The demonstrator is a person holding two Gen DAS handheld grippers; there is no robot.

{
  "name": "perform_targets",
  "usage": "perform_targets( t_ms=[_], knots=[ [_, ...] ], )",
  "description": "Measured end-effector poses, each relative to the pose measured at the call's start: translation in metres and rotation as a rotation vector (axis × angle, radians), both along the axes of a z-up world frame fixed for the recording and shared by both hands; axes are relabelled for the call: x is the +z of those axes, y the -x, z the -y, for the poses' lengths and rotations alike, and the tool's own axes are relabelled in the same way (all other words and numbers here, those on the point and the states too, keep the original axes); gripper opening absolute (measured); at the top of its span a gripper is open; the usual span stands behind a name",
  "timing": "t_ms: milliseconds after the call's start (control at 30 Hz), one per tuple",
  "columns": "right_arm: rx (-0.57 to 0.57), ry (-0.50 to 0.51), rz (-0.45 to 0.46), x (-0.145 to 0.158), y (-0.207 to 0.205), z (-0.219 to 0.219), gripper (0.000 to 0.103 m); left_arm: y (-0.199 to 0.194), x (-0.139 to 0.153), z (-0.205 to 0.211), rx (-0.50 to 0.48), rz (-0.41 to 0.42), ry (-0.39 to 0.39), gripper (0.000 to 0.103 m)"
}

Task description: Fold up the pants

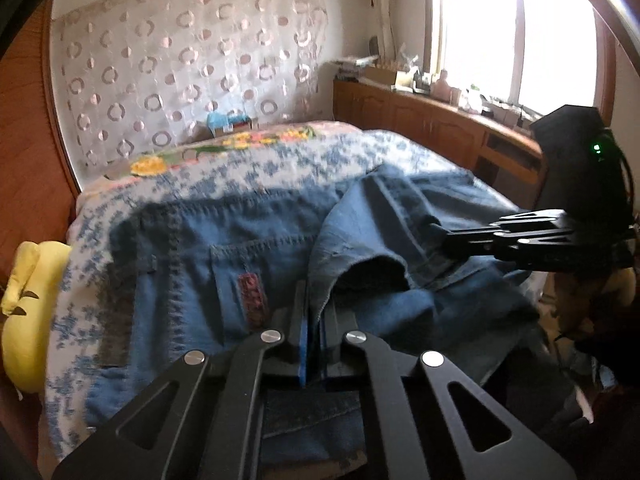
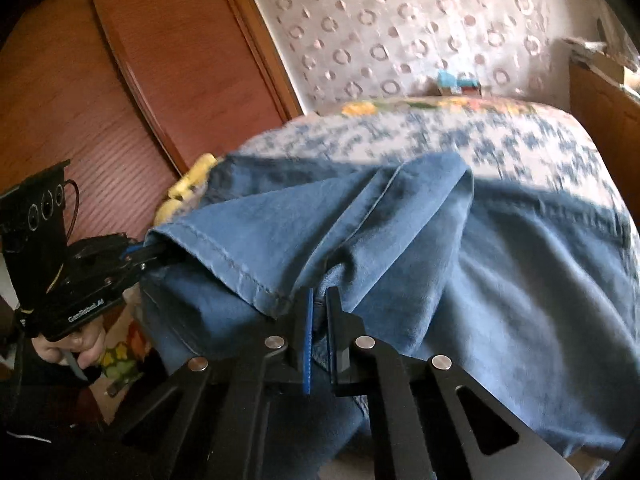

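Note:
Blue denim pants (image 1: 224, 264) lie across the bed, back pocket and waistband up, and also fill the right wrist view (image 2: 500, 300). My left gripper (image 1: 316, 300) is shut on the hem edge of a pant leg (image 1: 360, 256) held above the seat of the pants. My right gripper (image 2: 320, 300) is shut on the other corner of the same leg hem (image 2: 224, 256). Each gripper shows in the other's view, the right one (image 1: 436, 228) and the left one (image 2: 156, 252), both pinching denim.
The bed has a blue-and-white patterned cover (image 1: 280, 164). A yellow plush toy (image 1: 28, 312) lies at its left edge. A wooden cabinet (image 1: 432, 120) runs under the window on the right. A wooden wardrobe (image 2: 100, 92) stands left. A patterned curtain (image 1: 188, 64) hangs behind.

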State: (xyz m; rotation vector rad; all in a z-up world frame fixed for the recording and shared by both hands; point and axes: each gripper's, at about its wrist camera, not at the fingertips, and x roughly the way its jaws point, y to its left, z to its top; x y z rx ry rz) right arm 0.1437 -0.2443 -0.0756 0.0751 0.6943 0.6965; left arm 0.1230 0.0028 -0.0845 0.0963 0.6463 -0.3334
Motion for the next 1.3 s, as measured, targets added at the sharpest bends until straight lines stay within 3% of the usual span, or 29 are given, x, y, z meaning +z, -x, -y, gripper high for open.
perform_targets(
  t_ms=[300, 667, 900, 1000, 1067, 1133, 1167, 1233, 1300],
  knots=[
    [0.077, -0.035, 0.14, 0.059, -0.014, -0.04, 0.005, 0.027, 0.032, -0.046, 0.092, 0.06, 0.005, 0.004],
    [0.207, 0.08, 0.183, 0.071, -0.067, -0.145, 0.005, 0.031, -0.011, -0.099, 0.196, -0.048, 0.029, 0.004],
    [0.202, 0.173, 0.172, 0.071, -0.098, -0.192, 0.005, 0.03, -0.025, -0.113, 0.216, -0.085, 0.072, 0.005],
    [0.185, 0.189, 0.156, 0.07, -0.101, -0.201, 0.005, 0.032, -0.025, -0.117, 0.227, -0.083, 0.064, 0.014],
    [0.174, 0.216, 0.164, 0.073, -0.098, -0.204, 0.009, 0.037, -0.023, -0.117, 0.227, -0.075, 0.069, 0.027],
    [0.164, 0.217, 0.185, 0.078, -0.092, -0.2, 0.018, 0.039, -0.021, -0.118, 0.229, -0.065, 0.075, 0.033],
    [0.159, 0.209, 0.188, 0.08, -0.089, -0.195, 0.021, 0.04, -0.02, -0.119, 0.231, -0.058, 0.079, 0.034],
    [0.142, 0.197, 0.195, 0.086, -0.084, -0.186, 0.038, 0.039, -0.018, -0.118, 0.236, -0.047, 0.085, 0.035],
    [0.132, 0.169, 0.211, 0.091, -0.079, -0.174, 0.044, 0.037, -0.017, -0.115, 0.239, -0.039, 0.08, 0.035]
  ],
)
